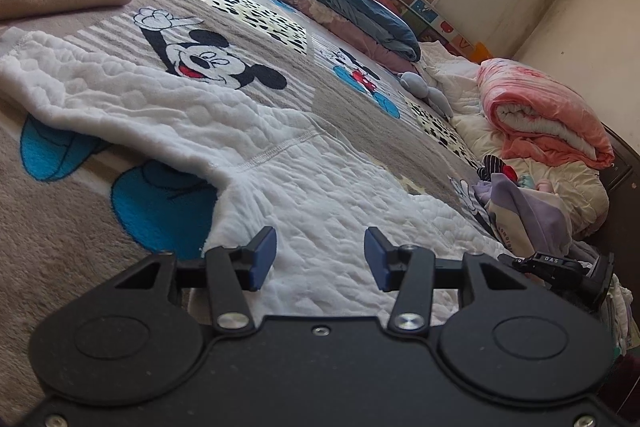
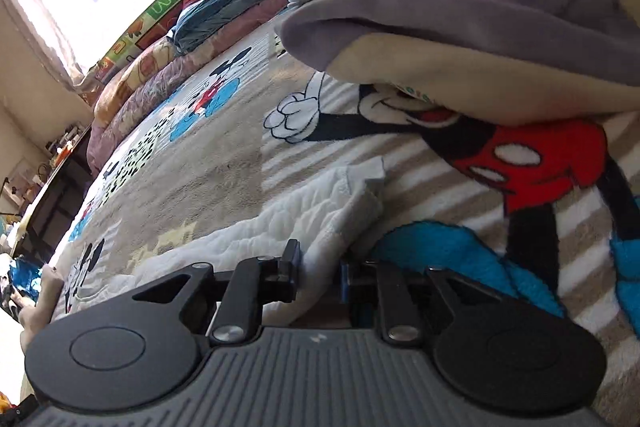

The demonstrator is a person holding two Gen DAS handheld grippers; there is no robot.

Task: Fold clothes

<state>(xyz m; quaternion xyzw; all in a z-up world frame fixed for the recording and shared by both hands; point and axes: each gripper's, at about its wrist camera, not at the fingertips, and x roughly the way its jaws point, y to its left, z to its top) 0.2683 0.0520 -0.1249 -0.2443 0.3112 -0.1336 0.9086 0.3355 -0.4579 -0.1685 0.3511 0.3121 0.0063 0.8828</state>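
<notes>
Currently: white quilted garment (image 1: 256, 147) flat on cartoon blanket (image 1: 80, 247). Left gripper (image 1: 320, 259) fingers spread over fabric, nothing pinched. Right gripper (image 2: 320, 267) nipping garment corner, grip looks shallow; risk: corner slips out w/ any tug.

We carry two handheld grippers of matte black plastic. On our left gripper (image 1: 320, 257), a flat smooth black body spreads into two round housings with raised discs, and angled link arms pivot on silver screws. The fingers end in dark blue rectangular pads (image 1: 264, 257). A small silver screw sits at the body's middle edge, and more screws mark the lower corners. Our right gripper (image 2: 320, 273) has the same round housings, triangular cut-outs and silver pivot screws, but its body is ribbed grey, with narrow blue edges on the fingers (image 2: 294, 259).
</notes>
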